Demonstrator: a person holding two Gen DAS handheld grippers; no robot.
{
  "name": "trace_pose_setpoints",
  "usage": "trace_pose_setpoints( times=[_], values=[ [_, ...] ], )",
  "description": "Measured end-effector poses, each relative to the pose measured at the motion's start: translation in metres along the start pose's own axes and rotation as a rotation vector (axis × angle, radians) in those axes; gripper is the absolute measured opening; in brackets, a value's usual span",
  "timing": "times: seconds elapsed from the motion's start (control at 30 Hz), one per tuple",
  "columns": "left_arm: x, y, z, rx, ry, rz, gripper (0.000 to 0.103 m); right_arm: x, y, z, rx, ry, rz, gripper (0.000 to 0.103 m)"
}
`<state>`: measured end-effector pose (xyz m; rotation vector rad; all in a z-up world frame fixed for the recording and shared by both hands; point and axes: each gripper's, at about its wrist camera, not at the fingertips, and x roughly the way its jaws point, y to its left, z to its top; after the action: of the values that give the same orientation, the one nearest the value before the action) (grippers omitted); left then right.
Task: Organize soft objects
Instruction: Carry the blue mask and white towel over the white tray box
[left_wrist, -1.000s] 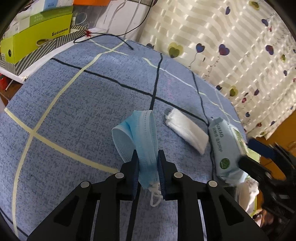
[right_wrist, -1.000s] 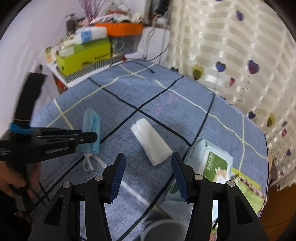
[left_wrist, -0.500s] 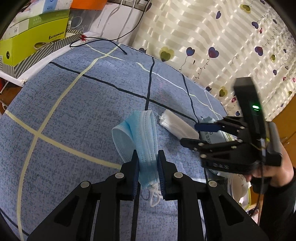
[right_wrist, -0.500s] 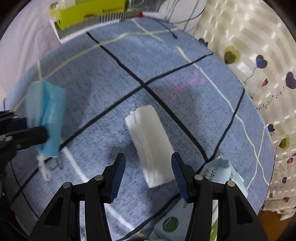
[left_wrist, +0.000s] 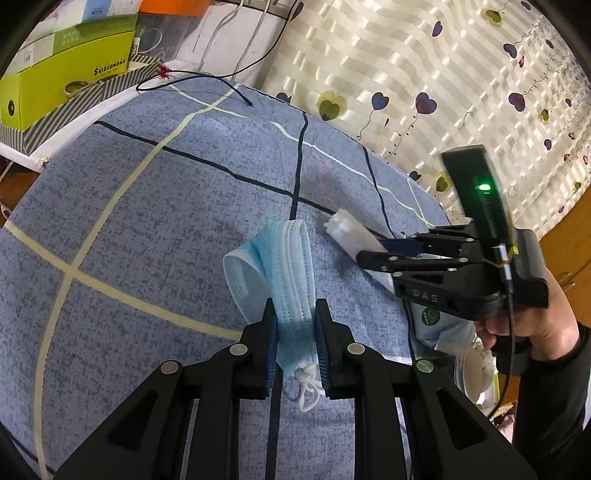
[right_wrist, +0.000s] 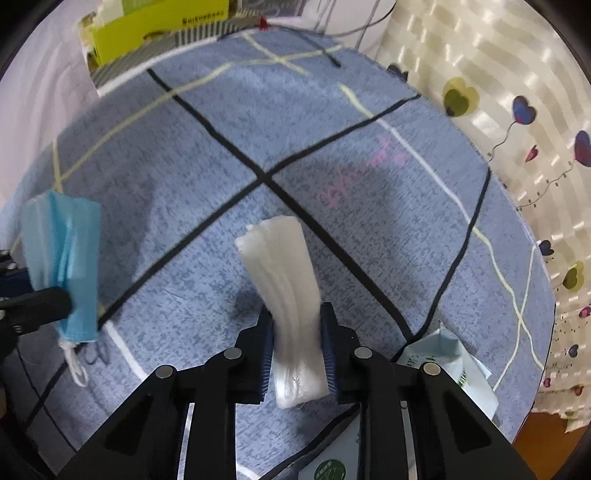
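Observation:
A stack of light blue face masks (left_wrist: 288, 258) hangs over the blue checked tablecloth (left_wrist: 147, 221), and my left gripper (left_wrist: 295, 314) is shut on its lower end, ear loops dangling below. In the right wrist view the masks (right_wrist: 62, 251) show at the left edge. A white folded pad of soft sheets (right_wrist: 284, 258) sits between the fingers of my right gripper (right_wrist: 295, 321). Its jaws are closing and both pads press the pad's sides. From the left wrist view the right gripper (left_wrist: 369, 253) covers most of the white pad (left_wrist: 343, 230).
A wet wipes pack (right_wrist: 443, 354) lies at the cloth's near right edge, just right of my right gripper. A green box (left_wrist: 66, 77) on a striped box and a black cable (left_wrist: 207, 79) sit at the far side. A heart-patterned curtain (left_wrist: 443, 74) hangs to the right.
My right gripper came down over the white pad and its wide-open jaws closed onto it. The left gripper has stayed put with the masks.

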<state>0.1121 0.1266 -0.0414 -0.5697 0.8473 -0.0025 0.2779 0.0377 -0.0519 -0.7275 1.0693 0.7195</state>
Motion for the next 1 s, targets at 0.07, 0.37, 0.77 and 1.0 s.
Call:
trace_pose_setpoints(
  times=[0.07, 0.37, 0.77, 1.0],
  values=[
    [-0.004, -0.002, 0.000, 0.005, -0.008, -0.001, 0.020, -0.011, 0.001, -0.003, 0.014, -0.034, 0.002, 0.022],
    [-0.038, -0.027, -0.005, 0.060, -0.073, -0.021, 0.020, -0.088, 0.021, -0.038, 0.094, -0.238, 0.040, 0.022],
    [-0.070, -0.079, -0.027, 0.173, -0.108, -0.062, 0.020, -0.154, 0.036, -0.112, 0.206, -0.400, 0.050, 0.022],
    [-0.082, -0.105, -0.036, 0.222, -0.124, -0.076, 0.020, -0.177, 0.033, -0.145, 0.252, -0.453, 0.043, 0.022]
  ],
)
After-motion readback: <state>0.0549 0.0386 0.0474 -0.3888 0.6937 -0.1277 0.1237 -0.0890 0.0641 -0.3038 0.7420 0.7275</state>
